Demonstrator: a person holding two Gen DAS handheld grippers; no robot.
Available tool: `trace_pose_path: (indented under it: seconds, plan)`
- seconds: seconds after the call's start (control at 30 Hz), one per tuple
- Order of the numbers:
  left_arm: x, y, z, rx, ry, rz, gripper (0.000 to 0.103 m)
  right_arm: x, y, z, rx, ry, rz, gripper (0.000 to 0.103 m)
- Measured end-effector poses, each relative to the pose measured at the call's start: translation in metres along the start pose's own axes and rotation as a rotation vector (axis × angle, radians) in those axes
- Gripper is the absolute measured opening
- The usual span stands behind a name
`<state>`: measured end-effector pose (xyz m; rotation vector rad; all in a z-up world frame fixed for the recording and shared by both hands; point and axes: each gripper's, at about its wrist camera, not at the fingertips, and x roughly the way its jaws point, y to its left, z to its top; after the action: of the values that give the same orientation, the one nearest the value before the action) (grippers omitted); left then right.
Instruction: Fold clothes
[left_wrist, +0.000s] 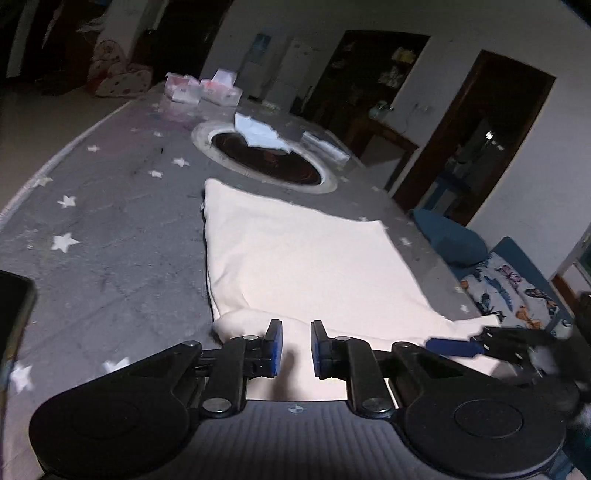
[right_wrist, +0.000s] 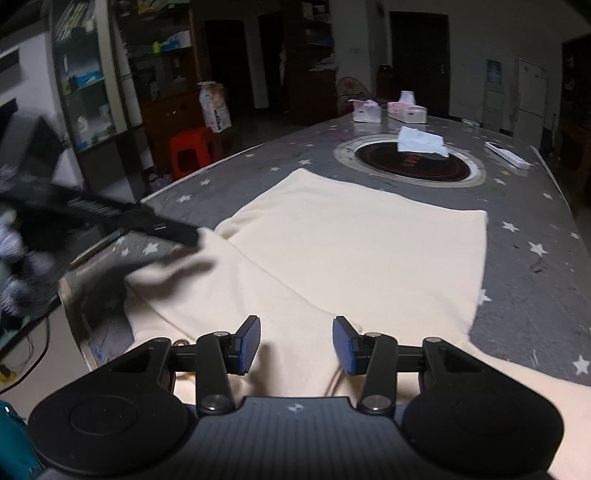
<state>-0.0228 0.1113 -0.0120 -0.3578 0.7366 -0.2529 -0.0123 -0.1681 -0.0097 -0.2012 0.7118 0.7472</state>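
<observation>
The cream garment (right_wrist: 343, 251) lies partly folded on the table (right_wrist: 524, 291), its folded upper layer flat and its near edge reaching the table's front edge. Your left gripper (left_wrist: 296, 348) hovers over the garment's near edge, fingers slightly parted with nothing between them. Your right gripper (right_wrist: 295, 343) hangs above the near part of the cloth, fingers spread wide and empty. Beyond the garment, a round dark hob (right_wrist: 410, 162) is set into the star-patterned tabletop, with a white tissue (right_wrist: 421, 142) lying on it. Two tissue boxes (right_wrist: 388, 110) stand at the far end.
</observation>
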Motion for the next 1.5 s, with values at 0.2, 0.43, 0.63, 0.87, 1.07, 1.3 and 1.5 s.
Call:
trace_pose_path:
  seconds: [0.2, 0.43, 0.63, 0.87, 1.07, 1.3, 1.5]
  plan:
    - [0.005, 0.019, -0.005, -0.061, 0.010, 0.011, 0.015, -0.008, -0.022, -0.015, 0.075, 0.012, -0.056, 0.042]
    - [0.006, 0.013, -0.006, -0.035, 0.010, 0.008, 0.017, -0.056, -0.074, -0.043, 0.266, -0.029, -0.261, 0.042]
    - [0.004, 0.009, -0.003, -0.028, 0.005, 0.017, 0.020, -0.088, -0.130, -0.073, 0.446, -0.044, -0.477, 0.042]
    - [0.001, 0.005, -0.003, -0.014, 0.009, 0.031, 0.023, -0.108, -0.178, -0.111, 0.659, -0.087, -0.575, 0.044]
    - [0.001, -0.002, -0.003, 0.005, 0.011, 0.042, 0.030, -0.115, -0.198, -0.137, 0.841, -0.171, -0.479, 0.046]
    - [-0.002, -0.006, -0.003, 0.012, 0.008, 0.051, 0.034, -0.123, -0.207, -0.155, 0.938, -0.270, -0.398, 0.014]
    - [-0.008, -0.008, -0.004, 0.019, -0.005, 0.051, 0.041, -0.137, -0.195, -0.133, 0.860, -0.329, -0.401, 0.006]
